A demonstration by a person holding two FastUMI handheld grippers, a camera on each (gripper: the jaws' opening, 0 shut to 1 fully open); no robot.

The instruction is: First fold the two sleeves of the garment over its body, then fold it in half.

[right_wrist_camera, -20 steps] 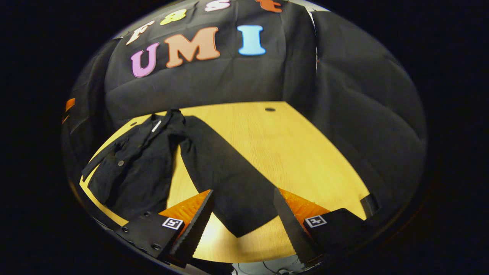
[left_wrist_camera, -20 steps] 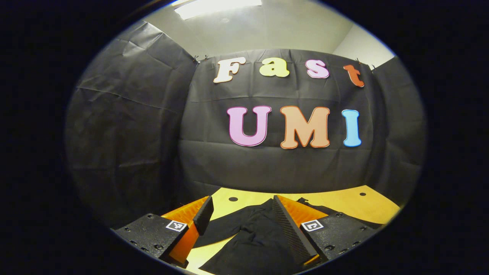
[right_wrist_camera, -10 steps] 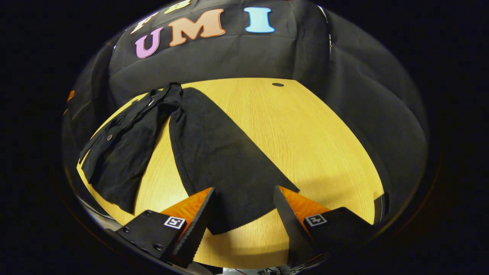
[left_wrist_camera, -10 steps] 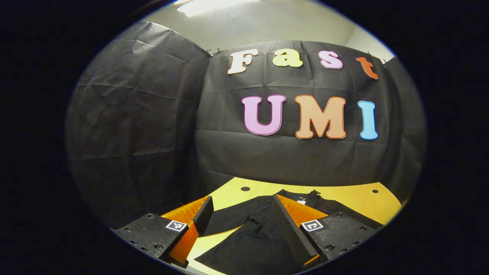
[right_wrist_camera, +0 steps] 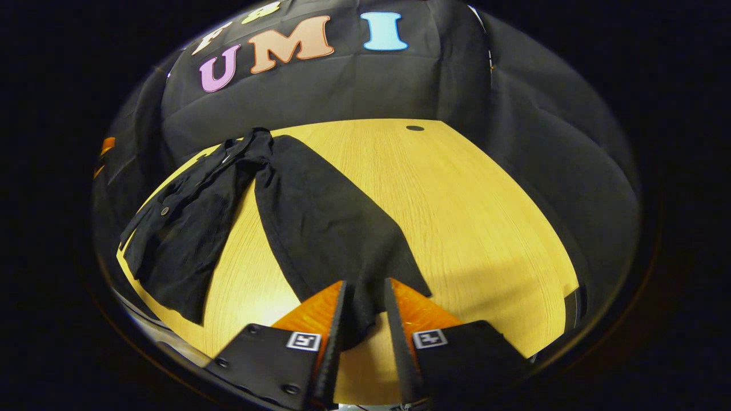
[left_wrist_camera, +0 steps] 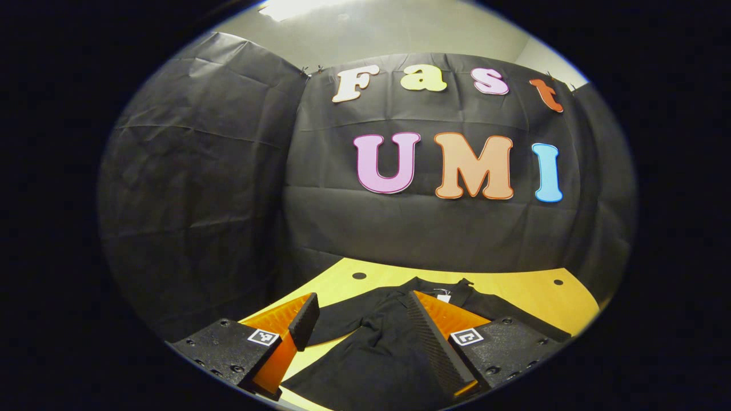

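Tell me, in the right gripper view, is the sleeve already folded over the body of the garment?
No: the sleeve lies spread out on the table, away from the garment body.

Left gripper view: low, nearly level, facing the booth's back wall across the counter [left_wrist_camera: 514, 294]. Right gripper view: higher, tilted down onto the counter [right_wrist_camera: 457, 194], close. Shared: counter, black garment [left_wrist_camera: 377, 342] [right_wrist_camera: 320, 228], back wall.

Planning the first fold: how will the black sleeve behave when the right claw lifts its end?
Probably floppy: the sleeve lies flat and limp on the table. Likely light, being thin cloth. The right claw, narrowed around its cuff end, may drag the creased garment body along, since they join at the shoulder.
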